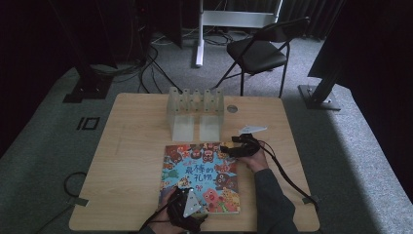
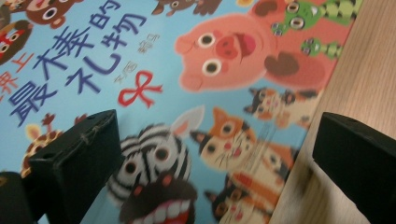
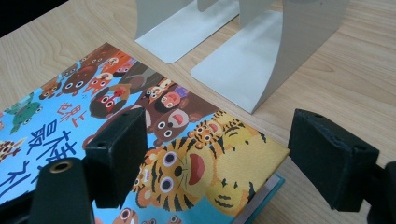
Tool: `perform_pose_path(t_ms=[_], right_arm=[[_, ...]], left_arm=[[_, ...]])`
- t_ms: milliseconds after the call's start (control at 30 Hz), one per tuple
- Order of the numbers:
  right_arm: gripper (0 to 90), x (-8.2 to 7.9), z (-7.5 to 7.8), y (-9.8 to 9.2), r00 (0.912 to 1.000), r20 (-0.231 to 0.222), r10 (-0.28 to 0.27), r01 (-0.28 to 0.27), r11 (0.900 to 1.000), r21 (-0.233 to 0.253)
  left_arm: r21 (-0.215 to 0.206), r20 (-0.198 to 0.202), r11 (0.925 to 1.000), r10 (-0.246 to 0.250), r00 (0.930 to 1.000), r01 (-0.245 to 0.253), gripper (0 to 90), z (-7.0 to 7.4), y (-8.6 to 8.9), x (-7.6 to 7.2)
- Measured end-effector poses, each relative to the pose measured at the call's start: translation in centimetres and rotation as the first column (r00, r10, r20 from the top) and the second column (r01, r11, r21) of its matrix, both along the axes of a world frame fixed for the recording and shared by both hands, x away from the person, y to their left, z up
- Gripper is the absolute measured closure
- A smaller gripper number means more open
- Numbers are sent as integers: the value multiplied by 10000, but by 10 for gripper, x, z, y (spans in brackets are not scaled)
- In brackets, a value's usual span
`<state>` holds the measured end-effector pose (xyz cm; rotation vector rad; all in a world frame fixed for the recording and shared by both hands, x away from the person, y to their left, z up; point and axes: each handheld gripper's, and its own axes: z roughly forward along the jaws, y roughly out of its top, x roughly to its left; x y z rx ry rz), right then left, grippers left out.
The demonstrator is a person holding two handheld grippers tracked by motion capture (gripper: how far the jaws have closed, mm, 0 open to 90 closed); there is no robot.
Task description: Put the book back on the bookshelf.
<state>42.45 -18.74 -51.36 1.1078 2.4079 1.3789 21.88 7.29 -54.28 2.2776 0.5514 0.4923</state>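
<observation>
Picture book [image 1: 200,178] lies flat on the table [image 1: 131,146], near the metal bookends [image 1: 195,113]. It looks thin, stiff-covered, light and glossy; best pinched at an edge. Left hand-held gripper [image 2: 210,154] and right hand-held gripper [image 3: 210,158] both stand spread over opposite corners.

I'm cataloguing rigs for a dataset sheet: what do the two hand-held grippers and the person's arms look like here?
Each hand-held gripper, left and right, is black with a pale grey three-cornered plate on top and a black cable trailing off. The jaws are two blocky black pads, matte and slightly scuffed at the edges. The right arm wears a dark grey long sleeve.
</observation>
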Motion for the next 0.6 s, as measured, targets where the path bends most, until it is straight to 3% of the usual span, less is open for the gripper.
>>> perform_pose_path(t_ms=[233, 367, 500, 600], right_arm=[[201, -1, 6, 2, 9999, 115, 59, -59, 10000, -47], [210, -1, 6, 1, 9998, 178, 88, -86, 9999, -64], [208, 0, 3, 2, 10000, 83, 22, -21, 9999, -151], [205, -1, 2, 2, 10000, 51, 15, -14, 9998, -220]], left_arm=[[-6, 359, 9999, 137, 9993, -137, 13, 1, -9, 2], [-117, 348, 9999, 107, 9993, -103, 4, 4, -9, 4], [-50, 822, 9999, 164, 9965, -160, 5, 7, -8, 0], [-254, 859, 9996, 173, 9962, -152, 5, 11, -6, -1]])
